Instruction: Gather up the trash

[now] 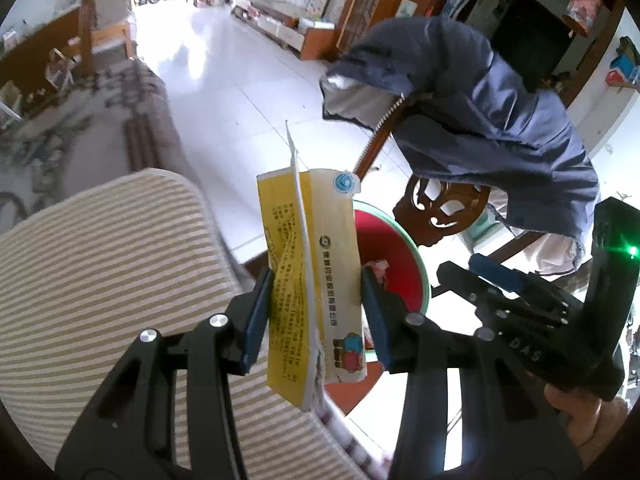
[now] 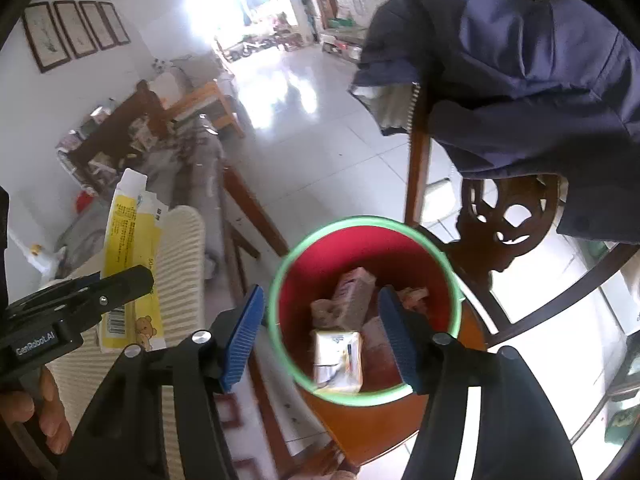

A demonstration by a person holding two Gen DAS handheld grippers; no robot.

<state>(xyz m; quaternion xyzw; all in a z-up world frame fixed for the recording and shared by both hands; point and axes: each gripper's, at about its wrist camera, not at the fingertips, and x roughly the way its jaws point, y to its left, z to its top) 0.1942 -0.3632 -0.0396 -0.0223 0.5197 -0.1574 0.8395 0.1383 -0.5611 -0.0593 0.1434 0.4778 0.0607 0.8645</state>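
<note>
My left gripper (image 1: 316, 312) is shut on a flattened yellow and white carton (image 1: 312, 264), which stands upright between its blue pads. In the right wrist view the same carton (image 2: 130, 256) is at the left, clamped in the left gripper (image 2: 136, 280). Below it sits a red bin with a green rim (image 2: 280, 264); its edge (image 1: 416, 256) shows behind the carton. Inside lie a white and yellow pack (image 2: 338, 356) and several crumpled wrappers (image 2: 352, 292). My right gripper (image 2: 322, 336) hangs open over the bin with nothing between its pads. It is also visible at the right of the left wrist view (image 1: 464, 268).
The bin stands on a wooden chair seat (image 2: 360, 436). A blue jacket (image 2: 520, 80) is draped over the carved chair back (image 2: 508, 224). A striped cushion (image 1: 100, 264) lies under the left gripper. Pale tiled floor (image 1: 224, 80) stretches beyond. A hand (image 1: 580, 420) holds the right gripper.
</note>
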